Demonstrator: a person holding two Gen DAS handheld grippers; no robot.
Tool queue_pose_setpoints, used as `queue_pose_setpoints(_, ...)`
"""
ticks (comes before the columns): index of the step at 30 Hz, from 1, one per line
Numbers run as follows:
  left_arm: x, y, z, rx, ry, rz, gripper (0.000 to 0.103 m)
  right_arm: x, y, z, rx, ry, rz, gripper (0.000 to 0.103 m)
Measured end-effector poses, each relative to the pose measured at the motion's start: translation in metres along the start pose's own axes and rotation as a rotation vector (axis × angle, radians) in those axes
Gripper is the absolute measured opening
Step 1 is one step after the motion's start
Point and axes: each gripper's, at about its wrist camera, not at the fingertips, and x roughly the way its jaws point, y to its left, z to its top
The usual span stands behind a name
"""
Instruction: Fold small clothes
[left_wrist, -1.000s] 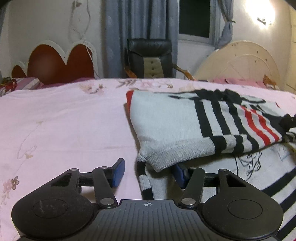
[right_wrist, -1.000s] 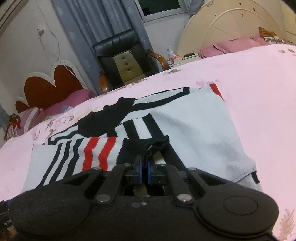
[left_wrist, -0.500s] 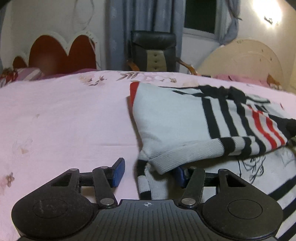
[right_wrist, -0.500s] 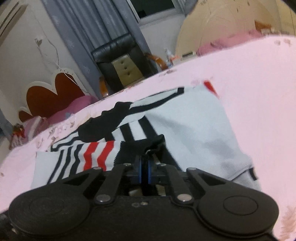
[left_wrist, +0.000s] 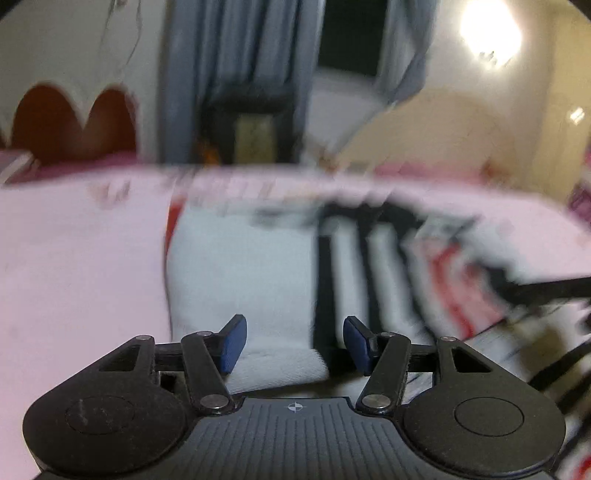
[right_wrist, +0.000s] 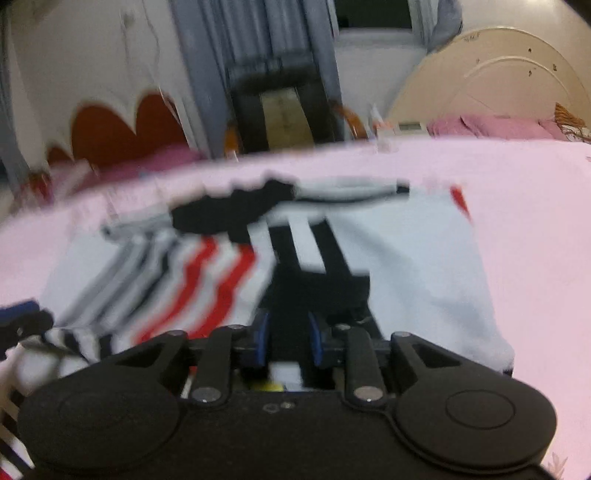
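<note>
A small white knit sweater (left_wrist: 251, 266) with black and red stripes lies partly folded on the pink bed sheet (left_wrist: 74, 258). It also shows in the right wrist view (right_wrist: 413, 258). My left gripper (left_wrist: 293, 343) is open, its blue pads on either side of the sweater's ribbed hem (left_wrist: 280, 365), not closed on it. My right gripper (right_wrist: 286, 339) is open by a small gap just over the sweater's black striped part (right_wrist: 314, 280). Both views are blurred by motion.
A black armchair (right_wrist: 284, 107) stands beyond the bed's far edge, with grey curtains (right_wrist: 258, 37) behind it. A red scalloped headboard (right_wrist: 122, 129) is at the left and a cream round headboard (right_wrist: 495, 85) at the right, with pink pillows (right_wrist: 487, 125).
The right gripper, shut on the sweater's black edge before, has opened and let it go. The left gripper has moved forward over the folded hem, staying open. Both cameras are moving fast.
</note>
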Motion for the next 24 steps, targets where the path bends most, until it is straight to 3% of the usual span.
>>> queue_pose_setpoints(3,-0.001,0.0,0.003,0.023,-0.032,0.012,0.058,-0.006,0.001,0.004,-0.007,-0.021,0.009,0.025)
queue_pose_setpoints(5,0.002,0.007,0.014,0.011,-0.069,0.028,0.058,-0.011,-0.001,0.01,-0.005,-0.076,0.019,0.028)
queue_pose_setpoints(8,0.021,0.02,0.039,0.001,-0.077,0.048,0.058,0.003,-0.003,0.02,0.022,-0.081,0.014,0.029)
queue_pose_setpoints(13,0.066,0.031,0.074,0.05,-0.061,0.061,0.059,0.03,0.008,0.03,0.02,-0.088,0.048,0.024)
queue_pose_setpoints(15,0.085,0.036,0.078,0.076,-0.018,0.097,0.06,0.041,0.016,0.034,0.0,-0.09,0.075,0.024)
queue_pose_setpoints(16,0.091,0.041,0.078,0.073,-0.014,0.109,0.076,0.049,0.022,0.036,-0.015,-0.08,0.085,0.024)
queue_pose_setpoints(18,0.095,0.047,0.077,0.077,-0.017,0.183,0.096,0.059,0.032,0.037,-0.049,-0.068,0.091,0.024)
queue_pose_setpoints(21,0.094,0.057,0.075,0.018,-0.024,0.173,0.096,0.07,0.04,0.039,-0.084,-0.078,0.064,0.025)
queue_pose_setpoints(24,0.072,0.049,0.075,0.036,-0.08,0.197,0.082,0.064,0.039,0.044,-0.074,-0.086,0.069,0.025)
